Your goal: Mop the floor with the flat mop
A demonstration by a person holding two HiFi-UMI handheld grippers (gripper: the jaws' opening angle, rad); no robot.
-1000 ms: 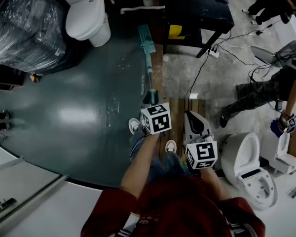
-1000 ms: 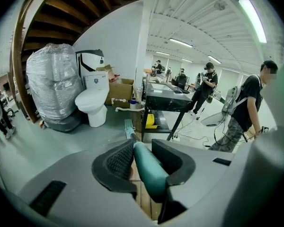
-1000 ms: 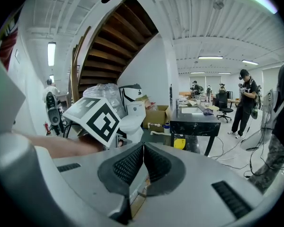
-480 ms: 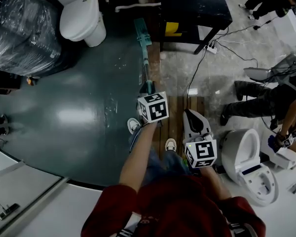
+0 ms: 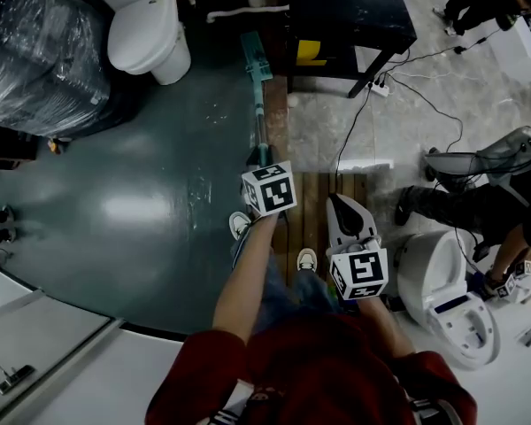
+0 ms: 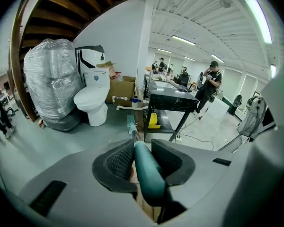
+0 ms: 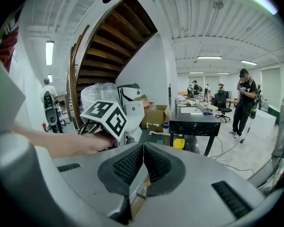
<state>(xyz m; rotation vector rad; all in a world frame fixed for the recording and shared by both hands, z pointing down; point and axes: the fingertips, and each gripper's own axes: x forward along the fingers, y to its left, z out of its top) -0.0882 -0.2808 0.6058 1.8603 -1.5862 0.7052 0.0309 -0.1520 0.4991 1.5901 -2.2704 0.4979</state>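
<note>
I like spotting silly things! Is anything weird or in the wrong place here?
Yes: two toilets stand in the open in a workroom, not a bathroom. One toilet sits on the green floor beside a plastic-wrapped bundle, the other toilet near the right gripper. Loose cables trail over the grey floor by the black table.

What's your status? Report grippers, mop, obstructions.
Left gripper shut on mop handle. Right gripper shut, empty. Mop head on the floor, close beside the black table; toilet to its left in head view.
</note>
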